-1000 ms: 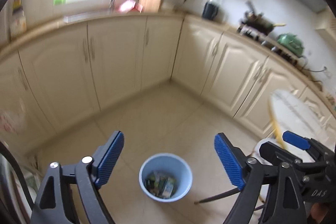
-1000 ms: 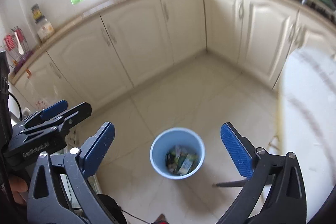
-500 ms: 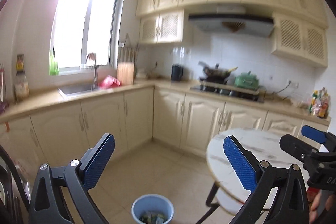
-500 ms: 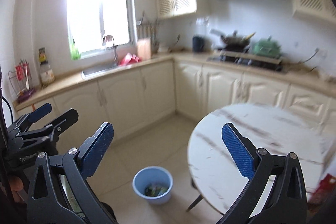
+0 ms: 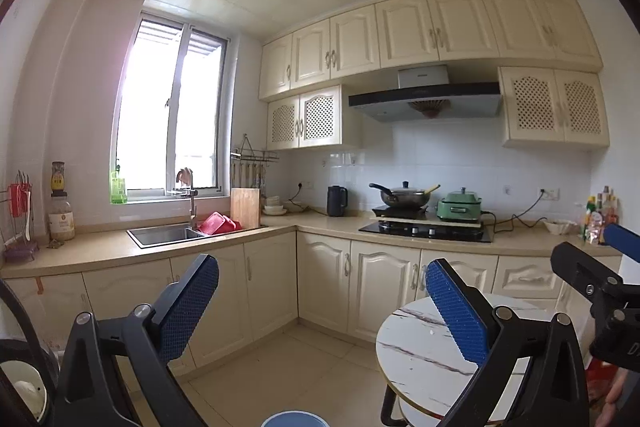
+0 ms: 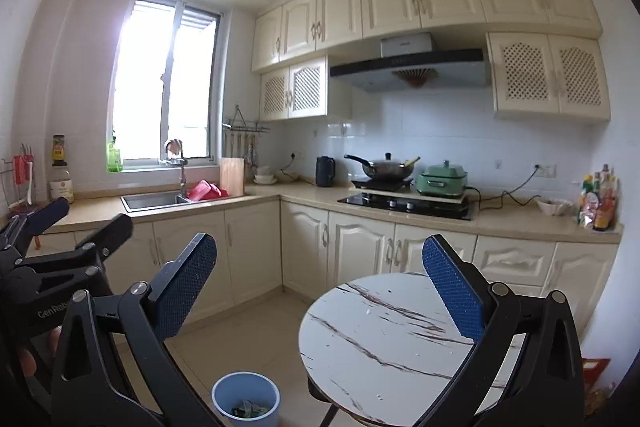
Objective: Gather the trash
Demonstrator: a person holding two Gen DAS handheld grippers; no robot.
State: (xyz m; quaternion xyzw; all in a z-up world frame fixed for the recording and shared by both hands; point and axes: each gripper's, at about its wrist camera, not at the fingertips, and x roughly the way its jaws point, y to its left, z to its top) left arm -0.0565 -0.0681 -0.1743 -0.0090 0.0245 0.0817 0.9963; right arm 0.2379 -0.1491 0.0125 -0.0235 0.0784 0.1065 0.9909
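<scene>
Both our hand-held grippers, left [image 5: 320,311] and right [image 6: 320,291], hang released and empty; swinging down we might knock the bin [image 6: 245,401] over.

left gripper [image 5: 320,311] jaws wide apart and empty, blue bin [image 5: 294,419] rim below, round marble table [image 5: 424,351] right

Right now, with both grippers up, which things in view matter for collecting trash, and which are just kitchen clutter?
Belongs to the job:
- blue bin on the floor, wrappers inside
- round marble table beside it
- left gripper, right gripper, both open and empty

Just lying about:
- wok
- green cooker
- black kettle
- chopping board
- sauce bottles
</scene>
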